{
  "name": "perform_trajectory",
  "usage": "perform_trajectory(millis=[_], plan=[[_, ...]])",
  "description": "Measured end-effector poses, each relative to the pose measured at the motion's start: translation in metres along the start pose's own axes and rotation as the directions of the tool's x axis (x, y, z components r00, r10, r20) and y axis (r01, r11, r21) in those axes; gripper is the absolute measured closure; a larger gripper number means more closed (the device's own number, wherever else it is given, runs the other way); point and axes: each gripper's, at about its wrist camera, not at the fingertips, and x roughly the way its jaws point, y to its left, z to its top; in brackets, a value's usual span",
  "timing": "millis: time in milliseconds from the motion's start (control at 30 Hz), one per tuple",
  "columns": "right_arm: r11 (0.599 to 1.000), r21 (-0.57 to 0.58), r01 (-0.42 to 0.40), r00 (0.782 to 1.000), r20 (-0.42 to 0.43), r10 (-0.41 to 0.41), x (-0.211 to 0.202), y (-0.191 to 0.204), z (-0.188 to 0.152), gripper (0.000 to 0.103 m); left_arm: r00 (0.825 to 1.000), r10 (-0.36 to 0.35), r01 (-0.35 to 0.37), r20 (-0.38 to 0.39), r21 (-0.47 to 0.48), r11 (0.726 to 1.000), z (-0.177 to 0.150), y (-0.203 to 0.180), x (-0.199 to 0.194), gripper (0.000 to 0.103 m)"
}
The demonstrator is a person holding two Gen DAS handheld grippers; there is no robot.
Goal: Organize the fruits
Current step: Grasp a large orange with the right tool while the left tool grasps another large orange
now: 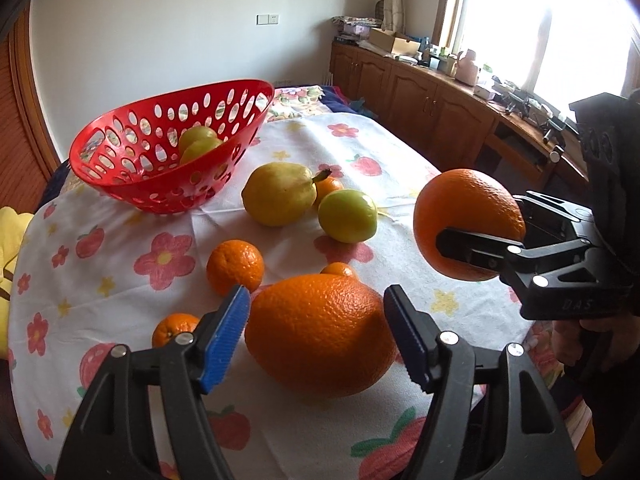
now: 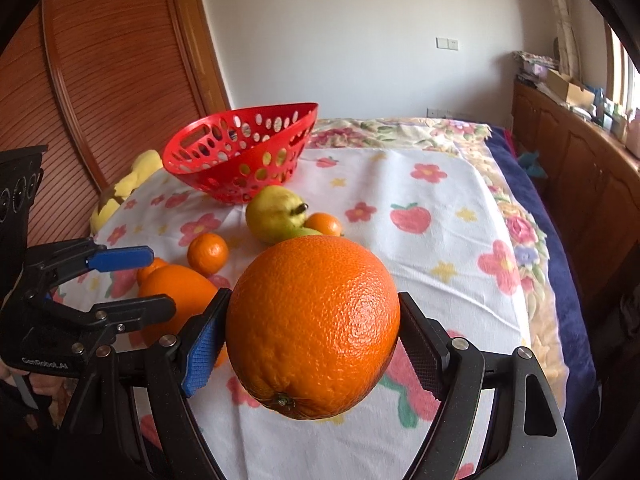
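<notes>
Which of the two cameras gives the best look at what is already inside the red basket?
The left wrist view does. It looks into the open side of the red basket, where two yellow-green fruits lie together. In the right wrist view the basket shows mostly its outer wall, with only yellowish glimpses through the holes.

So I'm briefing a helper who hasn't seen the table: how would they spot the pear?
Find the red perforated plastic basket on the flowered tablecloth. Right in front of it lies the yellow-green pear, beside a round green fruit. It alone has a tapering neck and dark stem.
</notes>
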Motion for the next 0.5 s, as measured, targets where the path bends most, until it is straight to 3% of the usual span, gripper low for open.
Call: perform_trajectory(millis=[333,500], plan=[[1.0,-0.007,-0.029,1.0,0.002,0.029,0.003,-0.002,-0.007,0.021,0.999,0.048,-0.047,-0.012,0.032,0.998,-0.001,-0.009,0.008,0.023],[0.999,-0.01,-0.042,0.999,-0.007,0.042,0.008,-0.002,-0.01,0.021,0.999,0.012,-0.012,-0.031,0.022,1.0,-0.003,-0.01,0.018,0.015]])
